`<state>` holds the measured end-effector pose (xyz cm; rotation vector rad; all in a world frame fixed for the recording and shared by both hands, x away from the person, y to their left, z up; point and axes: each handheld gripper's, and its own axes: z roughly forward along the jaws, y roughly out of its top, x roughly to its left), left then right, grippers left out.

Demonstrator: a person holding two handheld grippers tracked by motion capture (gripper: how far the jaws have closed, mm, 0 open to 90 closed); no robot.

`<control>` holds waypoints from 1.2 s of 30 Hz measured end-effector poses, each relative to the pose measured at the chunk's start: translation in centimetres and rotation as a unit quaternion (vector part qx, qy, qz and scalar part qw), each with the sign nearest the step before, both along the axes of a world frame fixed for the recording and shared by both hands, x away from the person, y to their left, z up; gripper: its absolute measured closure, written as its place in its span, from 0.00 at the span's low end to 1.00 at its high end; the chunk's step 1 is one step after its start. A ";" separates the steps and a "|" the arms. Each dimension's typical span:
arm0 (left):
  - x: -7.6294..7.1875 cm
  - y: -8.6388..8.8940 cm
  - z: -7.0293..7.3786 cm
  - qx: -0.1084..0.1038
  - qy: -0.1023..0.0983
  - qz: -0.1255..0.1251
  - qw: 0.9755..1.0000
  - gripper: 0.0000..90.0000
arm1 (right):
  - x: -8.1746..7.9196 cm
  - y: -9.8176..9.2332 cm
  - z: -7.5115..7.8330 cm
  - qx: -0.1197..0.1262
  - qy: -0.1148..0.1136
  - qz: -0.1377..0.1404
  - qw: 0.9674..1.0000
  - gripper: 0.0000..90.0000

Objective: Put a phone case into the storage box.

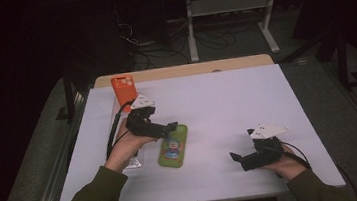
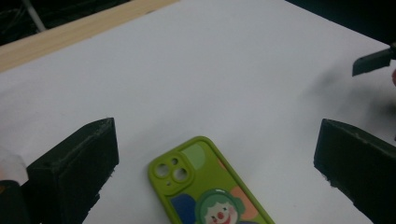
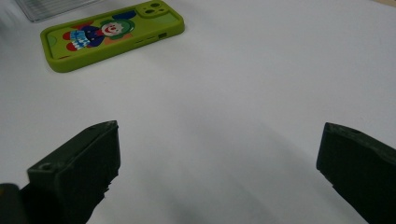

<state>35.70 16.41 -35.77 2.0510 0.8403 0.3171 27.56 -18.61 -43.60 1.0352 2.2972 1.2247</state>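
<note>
We are looking at a green phone case [image 1: 174, 146] lying flat on the white table [image 1: 227, 100], back side up, showing a cartoon clown with green hair and blue, orange and red patches. Its raised camera cutout [image 2: 172, 171] is sitting at the far end, pointing away from the person. It is resting left of the table's middle, lengthwise and slightly tilted.
</note>
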 end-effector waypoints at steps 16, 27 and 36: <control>-2.3 -0.3 -2.3 0.014 0.013 -0.015 1.000 0.13 | 0.0 0.0 0.0 0.001 0.003 0.004 1.000 0.00; -3.4 1.0 -2.6 -0.010 0.017 -0.027 0.999 0.05 | 0.1 1.0 0.6 -0.003 0.021 0.034 0.999 0.00; -3.8 2.2 -2.6 -0.022 0.018 -0.064 0.998 0.00 | 1.2 3.4 1.8 0.008 0.050 0.055 0.997 0.28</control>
